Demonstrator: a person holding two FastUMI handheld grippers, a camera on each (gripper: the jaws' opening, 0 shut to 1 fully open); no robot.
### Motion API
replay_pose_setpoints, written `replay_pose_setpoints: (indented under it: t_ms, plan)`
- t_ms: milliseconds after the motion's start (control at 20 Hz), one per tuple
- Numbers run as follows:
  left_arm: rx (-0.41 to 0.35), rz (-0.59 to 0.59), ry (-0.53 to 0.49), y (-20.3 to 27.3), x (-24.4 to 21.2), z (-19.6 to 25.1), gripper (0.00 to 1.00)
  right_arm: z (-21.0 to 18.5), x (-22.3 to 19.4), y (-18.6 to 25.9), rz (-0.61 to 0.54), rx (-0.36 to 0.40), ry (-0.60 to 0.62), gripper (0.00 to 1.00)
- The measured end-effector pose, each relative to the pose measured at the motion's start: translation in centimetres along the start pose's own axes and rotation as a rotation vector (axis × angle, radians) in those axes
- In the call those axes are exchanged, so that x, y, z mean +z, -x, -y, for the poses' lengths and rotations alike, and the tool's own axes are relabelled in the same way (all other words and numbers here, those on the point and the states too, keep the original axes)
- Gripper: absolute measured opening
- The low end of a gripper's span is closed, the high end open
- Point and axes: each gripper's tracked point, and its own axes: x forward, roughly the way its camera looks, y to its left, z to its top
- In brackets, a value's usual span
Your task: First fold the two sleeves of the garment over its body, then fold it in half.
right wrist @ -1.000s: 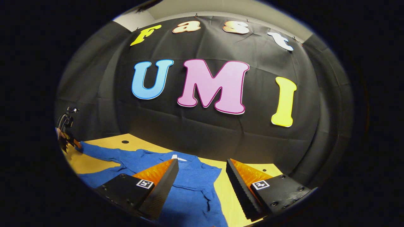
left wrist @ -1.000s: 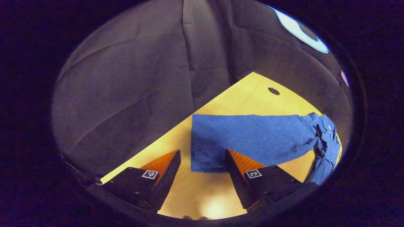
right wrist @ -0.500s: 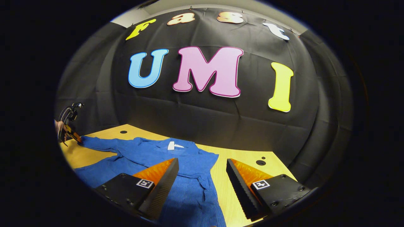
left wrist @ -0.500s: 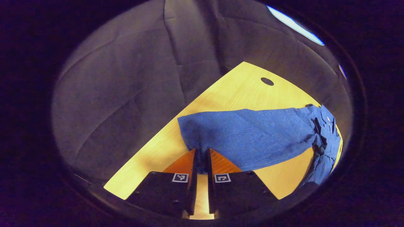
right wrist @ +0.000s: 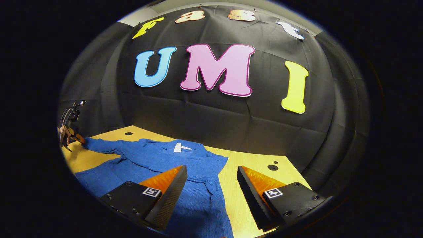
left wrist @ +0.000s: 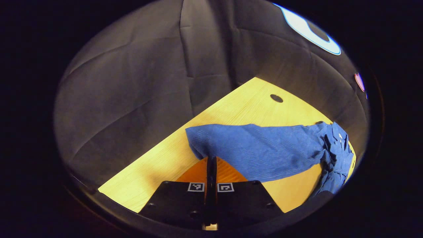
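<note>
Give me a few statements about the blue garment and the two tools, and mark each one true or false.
1. The left tool is shut on the sleeve cuff. True.
2. The right tool grips the collar. False: it is open, hovering over the garment.
3. Both sleeves are already folded over the body. False: the left sleeve lies stretched out.
4. The garment rests on a wooden table. True.

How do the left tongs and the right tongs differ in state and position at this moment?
The left tongs are shut on the blue sleeve's cuff; the right tongs are open and hold nothing. The left tongs are at the garment's outstretched sleeve end; the right tongs hover over its body. Both are above the yellow table.
</note>
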Motion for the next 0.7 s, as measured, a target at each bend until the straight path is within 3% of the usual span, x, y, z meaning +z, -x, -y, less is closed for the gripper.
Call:
replay_pose_setpoints:
  t_ms: [200, 450, 700]
  plan:
    - [-0.140, 0.117, 0.009, 3.9, 4.0, 8.0, 0.00, 1.7, -1.0, 0.4, -0.021, -0.025, -0.014, 0.97]
    - [-0.370, 0.215, -0.035, 9.4, 6.5, 21.6, 0.00, 4.9, -1.9, 0.9, -0.036, -0.076, -0.031, 0.96]
    - [-0.622, 0.252, -0.167, 15.6, 3.6, 38.6, 0.00, 8.4, -4.2, 1.9, -0.079, -0.128, -0.048, 0.97]
